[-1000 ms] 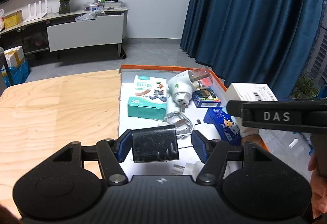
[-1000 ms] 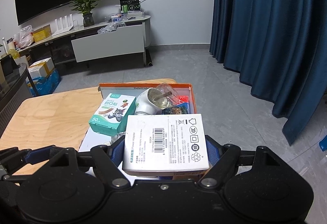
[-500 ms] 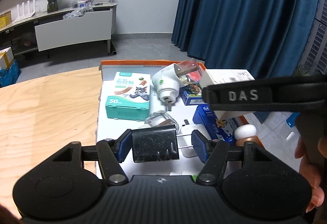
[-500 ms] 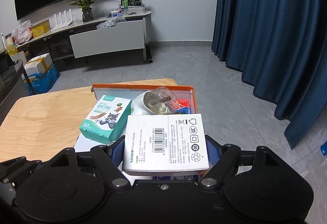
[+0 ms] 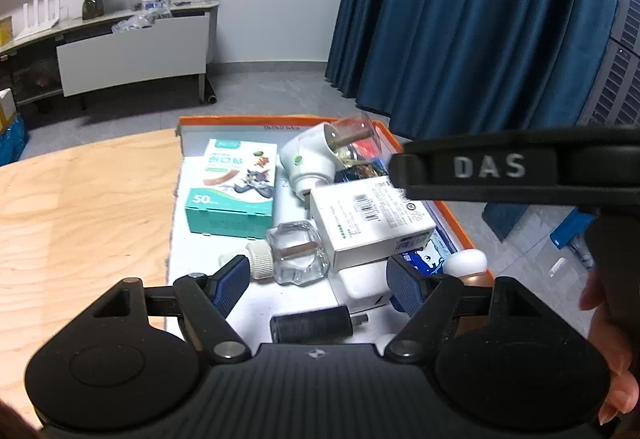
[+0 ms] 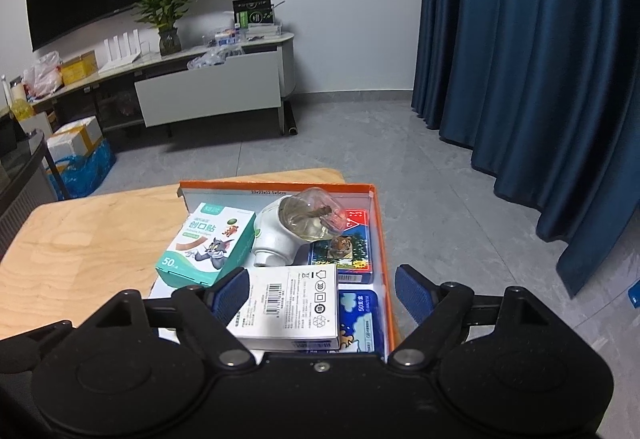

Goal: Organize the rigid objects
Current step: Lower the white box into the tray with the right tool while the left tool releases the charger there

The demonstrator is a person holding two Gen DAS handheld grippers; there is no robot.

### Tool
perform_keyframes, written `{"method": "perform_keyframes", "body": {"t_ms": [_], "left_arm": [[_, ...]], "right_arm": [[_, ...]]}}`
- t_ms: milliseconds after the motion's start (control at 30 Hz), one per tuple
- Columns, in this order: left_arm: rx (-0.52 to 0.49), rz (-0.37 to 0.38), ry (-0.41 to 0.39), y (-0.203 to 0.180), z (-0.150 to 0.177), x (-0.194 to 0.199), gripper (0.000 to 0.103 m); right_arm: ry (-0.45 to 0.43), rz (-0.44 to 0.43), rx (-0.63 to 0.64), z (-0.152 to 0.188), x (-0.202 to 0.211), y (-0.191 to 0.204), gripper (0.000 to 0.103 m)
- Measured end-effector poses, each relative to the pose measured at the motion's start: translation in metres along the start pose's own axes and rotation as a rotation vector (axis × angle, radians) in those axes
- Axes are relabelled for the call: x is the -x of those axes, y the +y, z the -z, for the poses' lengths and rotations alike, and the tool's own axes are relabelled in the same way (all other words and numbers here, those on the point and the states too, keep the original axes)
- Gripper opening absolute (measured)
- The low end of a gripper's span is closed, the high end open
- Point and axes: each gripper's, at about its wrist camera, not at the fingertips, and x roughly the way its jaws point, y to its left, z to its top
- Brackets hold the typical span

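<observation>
Left gripper jaws spread, just been opening; black charger lies loose in the tray below the jaws, no pad touching it. Right gripper jaws spread too, just opened further; white box lies in the tray between them, right pad clear, left pad just beside its edge. Glass bottle sits left of the white box, teal box behind it, white plug-in at the tray's far end.

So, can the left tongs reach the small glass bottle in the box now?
Probably yes. The left tongs stand open, and the glass bottle lies uncovered just ahead between the fingers; only the white box crowds its right side.
</observation>
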Motion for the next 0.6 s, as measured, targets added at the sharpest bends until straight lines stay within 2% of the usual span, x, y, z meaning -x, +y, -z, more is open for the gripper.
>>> {"method": "perform_keyframes", "body": {"t_ms": [267, 400, 600], "left_arm": [[-0.012, -0.068, -0.043, -0.004, 0.000, 0.046, 0.103], [-0.003, -0.093, -0.066, -0.010, 0.006, 0.075, 0.103], [0.027, -0.117, -0.039, -0.019, 0.030, 0.102, 0.103]], "right_arm": [[-0.063, 0.031, -0.007, 0.002, 0.049, -0.009, 0.096], [-0.081, 0.048, 0.003, 0.011, 0.078, -0.012, 0.098], [-0.073, 0.034, 0.029, 0.040, 0.115, -0.014, 0.100]]}}
